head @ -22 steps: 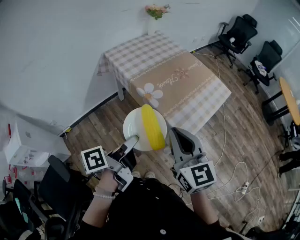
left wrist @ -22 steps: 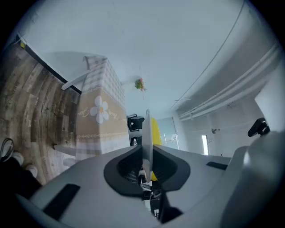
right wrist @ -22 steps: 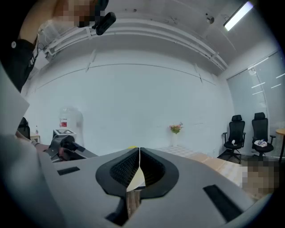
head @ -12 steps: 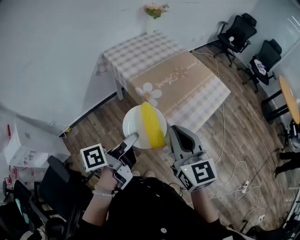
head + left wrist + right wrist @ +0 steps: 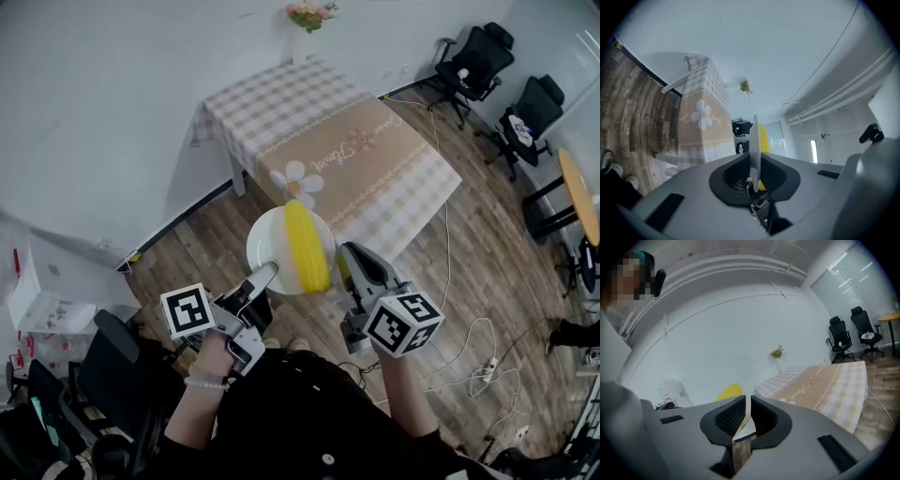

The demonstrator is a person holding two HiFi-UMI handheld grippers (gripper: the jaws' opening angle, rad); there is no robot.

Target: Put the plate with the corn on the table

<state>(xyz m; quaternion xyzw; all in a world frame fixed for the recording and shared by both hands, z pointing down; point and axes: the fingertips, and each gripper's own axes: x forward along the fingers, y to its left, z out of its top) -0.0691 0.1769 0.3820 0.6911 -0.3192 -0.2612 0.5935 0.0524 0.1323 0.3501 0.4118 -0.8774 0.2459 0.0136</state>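
Note:
A white plate with a yellow corn cob on it is held in the air over the wooden floor, short of the table with the checked cloth and daisy runner. My left gripper is shut on the plate's near-left rim. My right gripper grips the near-right rim. In the left gripper view the plate stands edge-on between the jaws of the left gripper, with the corn behind it. In the right gripper view the rim sits between the pads of the right gripper, and the corn shows to the left.
A flower vase stands at the table's far end by the wall. Black office chairs and a round table edge are at the right. Cables lie on the floor. A chair and white boxes are at the left.
The plate with the corn has shifted slightly forward toward the table. My right gripper has rolled, so its marker cube now faces differently. Both grips hold.

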